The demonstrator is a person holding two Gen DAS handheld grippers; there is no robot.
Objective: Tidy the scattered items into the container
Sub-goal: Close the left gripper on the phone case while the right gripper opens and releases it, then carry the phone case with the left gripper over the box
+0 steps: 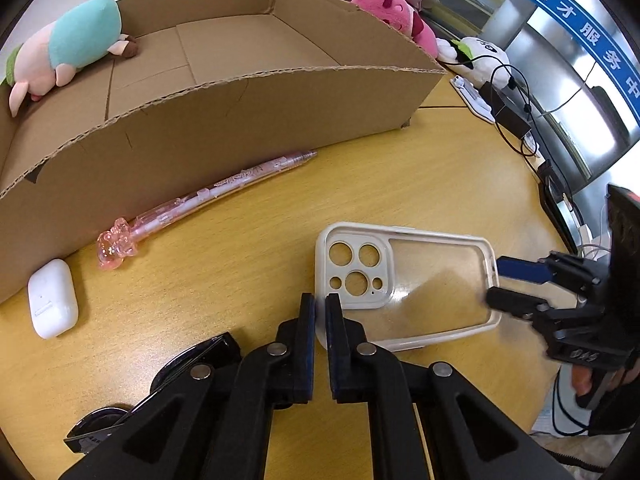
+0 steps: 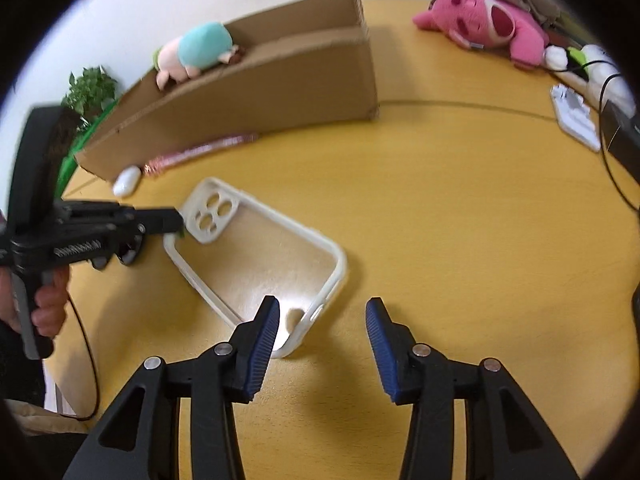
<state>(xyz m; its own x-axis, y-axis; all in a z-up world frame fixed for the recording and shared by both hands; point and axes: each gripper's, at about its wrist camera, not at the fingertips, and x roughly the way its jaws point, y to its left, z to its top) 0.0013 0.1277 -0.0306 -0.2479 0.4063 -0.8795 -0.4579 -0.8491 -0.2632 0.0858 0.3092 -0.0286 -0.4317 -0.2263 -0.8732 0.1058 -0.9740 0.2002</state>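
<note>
Two grippers work over one phone case, a clear-backed shell with a cream rim that lies flat on the yellow wooden table, in front of the cardboard box. The left gripper has its jaws pinched together on the case's rim at the camera-cutout corner, while the right gripper stands partly spread at the opposite end, one pad over the clear back and the other off to the side over bare table, neither pressing on the rim. The cutout block shows five holes (three large, two small). Along the box's front wall lie one pink pen with a glittery charm at its end and one white earbud case. One plush toy, teal and pale pink, is draped over the box's left edge; whether it rests inside or on the wall is hard to tell. Beyond the box sit one bright pink plush and a white plush, partly blocked by cables. A dark rounded object beneath the left gripper is mostly hidden and cannot be identified. The right-wrist view is blurred, so the pen there is only a streak.
</note>
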